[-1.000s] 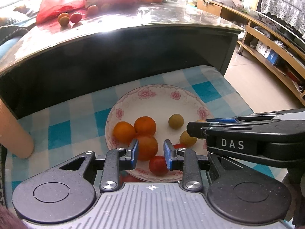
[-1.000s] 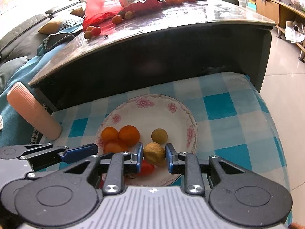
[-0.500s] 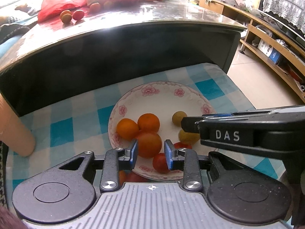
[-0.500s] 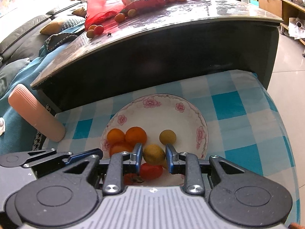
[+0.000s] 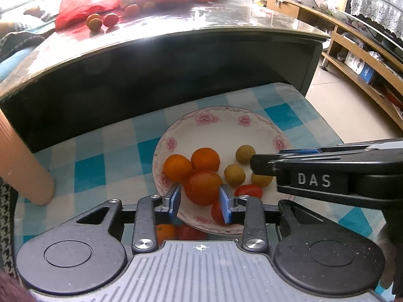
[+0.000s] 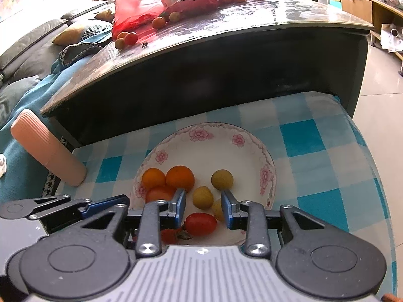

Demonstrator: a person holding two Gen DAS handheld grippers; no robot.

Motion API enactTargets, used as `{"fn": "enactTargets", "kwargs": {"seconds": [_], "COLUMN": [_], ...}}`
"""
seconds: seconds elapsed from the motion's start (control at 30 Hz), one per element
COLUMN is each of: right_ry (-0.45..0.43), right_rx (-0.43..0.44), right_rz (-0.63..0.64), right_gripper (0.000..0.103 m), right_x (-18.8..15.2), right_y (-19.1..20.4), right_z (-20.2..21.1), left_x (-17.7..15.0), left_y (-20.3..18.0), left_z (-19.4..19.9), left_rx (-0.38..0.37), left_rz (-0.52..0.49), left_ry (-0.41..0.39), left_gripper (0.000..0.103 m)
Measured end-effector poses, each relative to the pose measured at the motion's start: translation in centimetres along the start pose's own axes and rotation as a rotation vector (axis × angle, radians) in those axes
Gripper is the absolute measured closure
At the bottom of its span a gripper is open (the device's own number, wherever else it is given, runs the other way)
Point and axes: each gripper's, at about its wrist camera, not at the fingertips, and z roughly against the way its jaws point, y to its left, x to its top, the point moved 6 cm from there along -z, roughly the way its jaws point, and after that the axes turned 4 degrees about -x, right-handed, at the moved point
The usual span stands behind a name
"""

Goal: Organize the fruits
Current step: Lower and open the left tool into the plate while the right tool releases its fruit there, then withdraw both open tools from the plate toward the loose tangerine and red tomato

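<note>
Both grippers hang over a flowered plate (image 6: 264,151) that sits on a blue-and-white checked cloth (image 6: 314,136), below the edge of a dark glossy table (image 6: 226,58). The left gripper (image 5: 200,200) has just been opening; its blue pads now stand apart on either side of the nearest orange (image 5: 202,186), and a gap shows at each pad, so the fruit lies loose on the plate. Two more oranges (image 5: 205,159) sit against it at about 11 and 12 o'clock. The right gripper (image 6: 204,206) has likewise just been opening, and its pads are clear of the small yellow-green fruit (image 6: 202,196) that rests between them on the plate. A second yellow-green fruit (image 6: 222,180) lies at 1 o'clock from that one, and a third is partly hidden behind the right pad. A red tomato (image 6: 200,224) lies at 6 o'clock, nearer the camera. On the tabletop, at 12 o'clock and well apart from the plate, more small fruits (image 6: 127,39) lie beside a red plastic bag (image 6: 136,7). A ribbed pink cylinder (image 6: 47,151) leans at 9 o'clock, off the cloth's edge.
</note>
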Motion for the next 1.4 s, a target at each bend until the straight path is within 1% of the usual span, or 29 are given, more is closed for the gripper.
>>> {"fn": "enactTargets", "kwargs": {"seconds": [0.07,0.2,0.43,0.57,0.77,1.17,1.27,1.4], "right_ry": [-0.003,-0.001,0.008,0.011,0.022,0.047,0.053,0.07], "right_rx": [-0.006,-0.015,-0.004,0.004,0.015,0.034,0.041,0.051], "right_rz": [0.002,0.019,0.046,0.056,0.079,0.106,0.123,0.153], "right_gripper": [0.058,0.058,0.058,0.058,0.058,0.058,0.058,0.058], "right_x": [0.0,-0.4,-1.1,-1.5,-2.3,-4.0,-4.7,-5.9], "right_y": [0.0,0.3,1.2,1.7,2.8,4.3,4.9,5.8], "right_z": [0.2,0.4,0.8,1.1,1.4,2.3,2.7,2.8], "left_x": [-0.1,-0.2,-0.8,-1.2,-2.1,-3.8,-4.1,-4.6], "left_y": [0.1,0.4,0.6,0.9,1.4,3.9,4.7,5.7], "left_z": [0.2,0.5,0.9,1.3,1.6,2.9,3.2,3.5], "left_rx": [0.005,0.01,0.01,0.009,0.009,0.01,0.013,0.012], "left_rz": [-0.001,0.002,-0.017,-0.03,-0.046,-0.038,-0.03,-0.017], "left_ry": [-0.001,0.0,0.008,0.016,0.035,0.053,0.053,0.058], "left_gripper": [0.059,0.058,0.056,0.051,0.049,0.045,0.042,0.041]}}
